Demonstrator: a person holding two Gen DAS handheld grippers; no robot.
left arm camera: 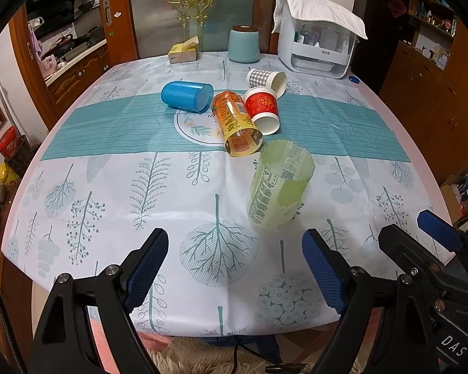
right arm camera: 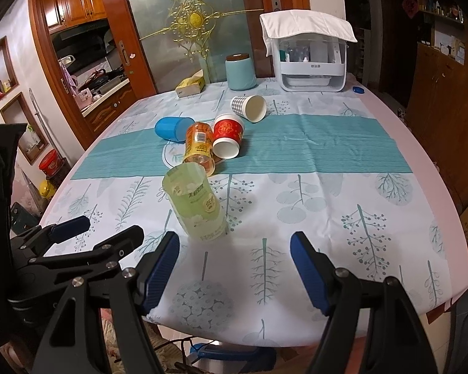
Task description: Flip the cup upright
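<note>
A pale green clear cup (left arm camera: 279, 187) (right arm camera: 196, 201) stands upright on the tablecloth, nearest to me. Behind it lie on their sides an orange cup (left arm camera: 237, 123) (right arm camera: 199, 148), a red and white cup (left arm camera: 263, 109) (right arm camera: 227, 135), a grey checked cup (left arm camera: 266, 81) (right arm camera: 249, 107) and a blue cup (left arm camera: 187, 95) (right arm camera: 173, 127). My left gripper (left arm camera: 234, 268) is open and empty above the table's near edge, left of the green cup. My right gripper (right arm camera: 234, 268) is open and empty, just short of the green cup; it also shows in the left wrist view (left arm camera: 421, 233).
At the table's far end stand a light blue canister (left arm camera: 243, 45), a tissue box (left arm camera: 182, 53) and a white appliance under a cloth (left arm camera: 318, 43). Wooden cabinets (left arm camera: 427, 93) line the right side; a kitchen doorway is at the left.
</note>
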